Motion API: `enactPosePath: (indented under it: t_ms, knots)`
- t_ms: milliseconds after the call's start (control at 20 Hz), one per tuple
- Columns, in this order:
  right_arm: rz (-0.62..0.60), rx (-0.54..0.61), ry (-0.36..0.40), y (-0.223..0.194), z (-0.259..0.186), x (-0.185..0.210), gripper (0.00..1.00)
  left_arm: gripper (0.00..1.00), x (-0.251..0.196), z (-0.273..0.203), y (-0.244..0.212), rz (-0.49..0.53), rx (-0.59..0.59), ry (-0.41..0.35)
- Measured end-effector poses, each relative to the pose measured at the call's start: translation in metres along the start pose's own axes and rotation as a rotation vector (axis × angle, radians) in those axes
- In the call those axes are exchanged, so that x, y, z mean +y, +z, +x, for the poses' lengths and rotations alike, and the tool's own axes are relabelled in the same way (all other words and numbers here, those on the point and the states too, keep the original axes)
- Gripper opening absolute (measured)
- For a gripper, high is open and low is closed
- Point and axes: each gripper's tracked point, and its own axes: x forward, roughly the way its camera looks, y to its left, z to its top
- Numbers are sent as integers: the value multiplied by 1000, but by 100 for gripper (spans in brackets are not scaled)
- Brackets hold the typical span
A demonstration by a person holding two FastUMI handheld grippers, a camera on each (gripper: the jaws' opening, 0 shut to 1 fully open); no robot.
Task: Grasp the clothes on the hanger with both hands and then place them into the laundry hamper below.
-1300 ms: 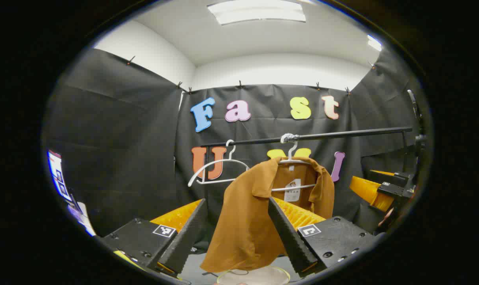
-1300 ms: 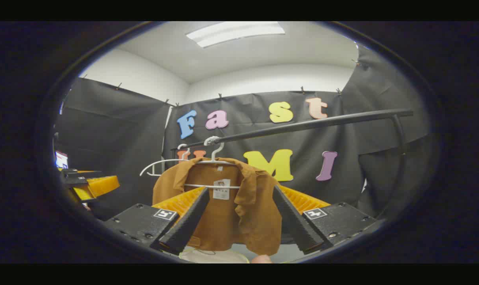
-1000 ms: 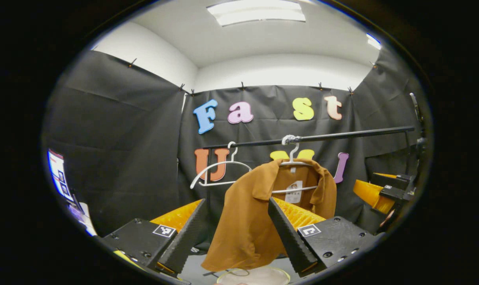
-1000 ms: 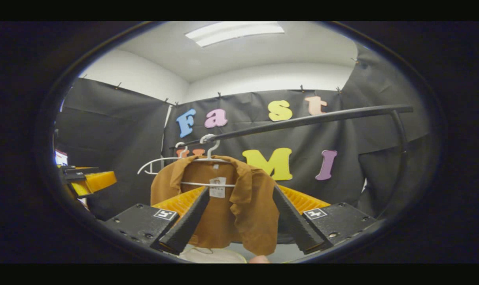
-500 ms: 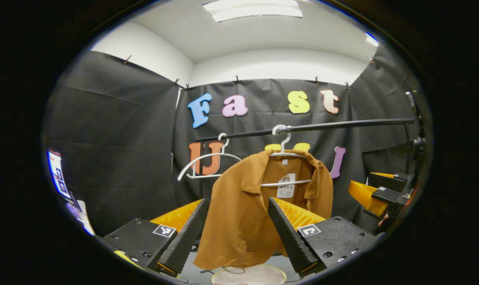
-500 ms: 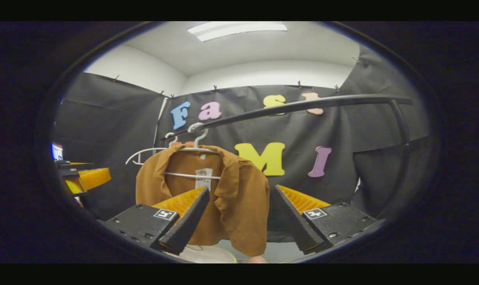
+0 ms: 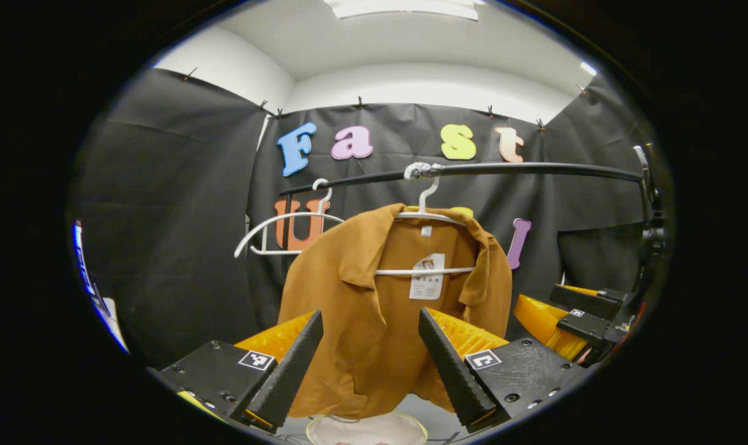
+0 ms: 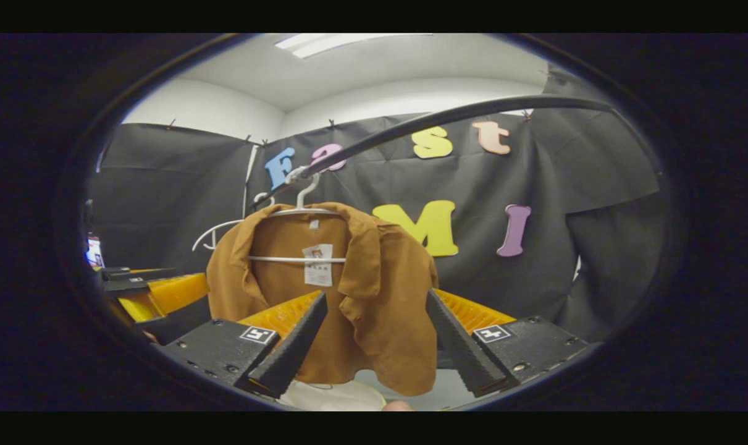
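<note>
Closer now than a second back: brown shirt (image 7: 374, 309) larger in the left gripper view, rail (image 7: 534, 168) risen toward the top of the scene; same in the right gripper view, where shirt (image 8: 349, 296) and rail (image 8: 448, 117) loom nearer and higher.

Still draped on the white hanger (image 7: 424, 213), hooked over the rail; collar open, tag showing inside; hem hanging down above a pale round rim, likely the laundry hamper (image 7: 367, 428), seen at the bottom edge of the left gripper view and again in the right gripper view (image 8: 330, 395). Second white hanger (image 7: 281, 232), bare, farther along the rail.

Left gripper (image 7: 367, 346): fingers spread wide, shirt front framed in the gap, nothing pinched. Right gripper (image 8: 377, 337): fingers likewise spread, shirt's right half between them, no contact visible. Right gripper also visible at the right edge of the left gripper view (image 7: 587, 309); left gripper at the left edge of the right gripper view (image 8: 148, 290).

Judged from that: an approach on both sides, garment not yet gripped, shirt on the hanger rather than in the hamper; next, probably, closing in on the cloth near each shoulder before pinching; loose fabric apt to slip or drag the hanger along.
</note>
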Motion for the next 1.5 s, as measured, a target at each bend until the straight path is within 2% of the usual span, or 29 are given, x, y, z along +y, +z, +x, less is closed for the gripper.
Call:
enactPosePath:
  t_ms: [100, 150, 200, 300, 350, 400, 500, 550, 650, 700, 750, 800, 900, 950, 1000, 1050, 1100, 1150, 1200, 1250, 1350, 1400, 1450, 1500]
  knots:
    - [13, 9, 16, -5, 16, 5, 100, 100, -1, 16, -5, -19, 7, -1]
    - [19, 18, 25, -8, 24, 8, 100, 96, -1, 24, -8, -28, 13, -5]
    - [28, 31, 41, -13, 32, 12, 100, 100, 0, 33, -12, -35, 24, -8]
    - [45, 52, 72, -22, 46, 18, 100, 100, 4, 49, -15, -62, 30, -22]
    - [45, 66, 78, -26, 53, 20, 100, 92, 8, 57, -20, -74, 45, -26]
    - [45, 83, 74, -32, 61, 19, 100, 96, 11, 64, -25, -82, 61, -23]
    - [48, 107, 84, -40, 75, 22, 100, 99, 13, 76, -32, -102, 88, -24]
    - [48, 114, 89, -43, 83, 24, 96, 100, 14, 83, -36, -111, 101, -22]
    - [49, 125, 61, -50, 97, 22, 96, 97, 18, 94, -48, -121, 132, -3]
    - [57, 129, 23, -54, 98, 15, 96, 97, 19, 99, -52, -128, 142, 5]
    - [84, 121, 15, -54, 103, 15, 93, 96, 22, 101, -53, -131, 140, 23]
    - [108, 118, -1, -57, 109, 15, 99, 89, 24, 104, -53, -130, 136, 33]
    - [158, 150, -20, -66, 118, 11, 95, 95, 26, 110, -55, -125, 145, 50]
    - [177, 178, -14, -71, 121, 12, 91, 94, 28, 114, -55, -120, 149, 55]
    - [195, 205, -5, -76, 122, 12, 88, 100, 29, 115, -54, -115, 152, 58]
    - [210, 220, 6, -78, 122, 14, 80, 88, 30, 117, -54, -106, 155, 58]
    - [218, 228, 1, -79, 122, 12, 76, 84, 29, 117, -53, -95, 161, 51]
    - [214, 230, -18, -80, 122, 6, 63, 71, 27, 119, -56, -86, 170, 43]
    - [211, 229, -37, -80, 122, 2, 60, 58, 26, 120, -57, -82, 180, 38]
    - [212, 231, -38, -80, 122, 0, 41, 45, 28, 121, -57, -79, 178, 47]
    - [232, 230, -25, -77, 119, 1, 29, 19, 31, 120, -57, -87, 181, 60]
    - [251, 230, -14, -76, 118, 0, 22, 14, 28, 119, -56, -100, 186, 39]
    - [275, 230, 1, -73, 117, 1, 24, 4, 26, 119, -55, -115, 187, 25]
    - [296, 235, 5, -73, 116, -1, 16, 12, 24, 117, -54, -132, 198, 8]
